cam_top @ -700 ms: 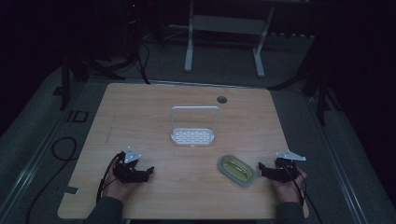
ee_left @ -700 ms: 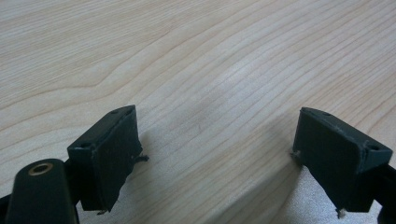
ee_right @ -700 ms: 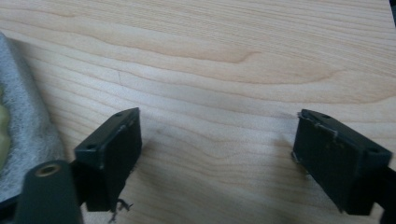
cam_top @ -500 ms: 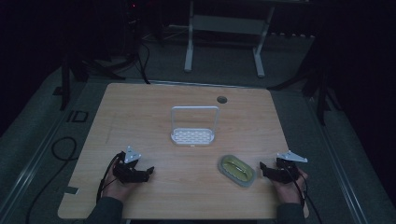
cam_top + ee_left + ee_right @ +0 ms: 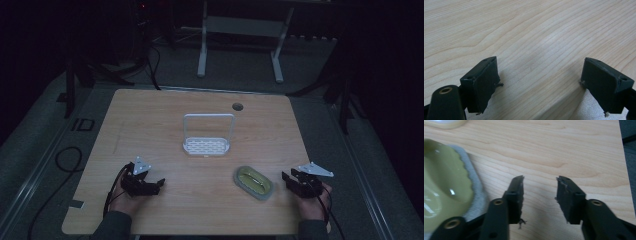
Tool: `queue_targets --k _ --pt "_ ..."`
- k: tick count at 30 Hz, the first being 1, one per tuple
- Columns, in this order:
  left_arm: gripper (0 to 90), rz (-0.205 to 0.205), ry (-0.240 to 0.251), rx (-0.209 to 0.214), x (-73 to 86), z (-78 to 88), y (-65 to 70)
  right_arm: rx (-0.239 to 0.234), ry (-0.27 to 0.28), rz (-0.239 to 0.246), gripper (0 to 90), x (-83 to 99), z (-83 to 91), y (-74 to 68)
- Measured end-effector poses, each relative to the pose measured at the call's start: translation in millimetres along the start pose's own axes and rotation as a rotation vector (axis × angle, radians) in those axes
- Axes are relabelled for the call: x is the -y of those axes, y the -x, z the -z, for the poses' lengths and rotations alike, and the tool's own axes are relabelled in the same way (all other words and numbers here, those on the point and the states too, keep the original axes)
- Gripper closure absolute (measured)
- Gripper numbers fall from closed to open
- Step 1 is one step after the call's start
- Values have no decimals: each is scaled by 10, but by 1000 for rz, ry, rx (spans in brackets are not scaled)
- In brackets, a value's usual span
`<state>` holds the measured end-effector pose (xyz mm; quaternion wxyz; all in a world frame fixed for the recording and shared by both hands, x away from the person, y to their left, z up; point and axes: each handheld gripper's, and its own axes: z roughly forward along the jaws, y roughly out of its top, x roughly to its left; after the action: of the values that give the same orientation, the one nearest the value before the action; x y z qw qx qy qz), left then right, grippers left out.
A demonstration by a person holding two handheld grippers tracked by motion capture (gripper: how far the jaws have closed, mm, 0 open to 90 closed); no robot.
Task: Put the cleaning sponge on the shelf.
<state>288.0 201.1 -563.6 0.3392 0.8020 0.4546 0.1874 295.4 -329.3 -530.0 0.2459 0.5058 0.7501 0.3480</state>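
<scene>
Gaping empty, both — left gripper (image 5: 159, 183), right gripper (image 5: 285, 177) — dish (image 5: 444, 185) cut off, dim.

Your left claw (image 5: 159, 183) sits over bare pale wooden counter (image 5: 150, 125), with open wood ahead and to both sides of it. Between your 2 claws, the oval yellow-green dish on its grey mat (image 5: 253, 182) lies just beside your right claw (image 5: 285, 178), blocking a straight sweep toward the middle. Farther ahead, the white perforated rack with its upright wire handle (image 5: 207, 137) stands mid-counter, well apart from both; you have free wood around it.
</scene>
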Motion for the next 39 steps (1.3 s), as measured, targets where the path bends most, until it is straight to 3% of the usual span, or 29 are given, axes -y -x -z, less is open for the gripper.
queue_targets --k 8,11,13,14,24,32,39 --pt "147 1 0 -1 0 0 1 -37 15 58 682 -90 132 -116" --pt "147 2 1 -1 0 0 3 -33 5 109 684 -103 157 -198" --pt "147 2 0 -2 0 0 4 -38 -2 118 684 -106 164 -225" --pt "147 4 1 -3 0 -1 6 -60 -4 129 674 -122 180 -268" --pt "147 5 1 -3 0 -1 6 -115 0 154 650 -264 244 -343" --pt "147 5 1 -4 0 -1 7 -161 -17 155 605 -348 269 -360" --pt "147 5 1 -4 0 -1 7 -184 -48 191 603 -423 277 -393"
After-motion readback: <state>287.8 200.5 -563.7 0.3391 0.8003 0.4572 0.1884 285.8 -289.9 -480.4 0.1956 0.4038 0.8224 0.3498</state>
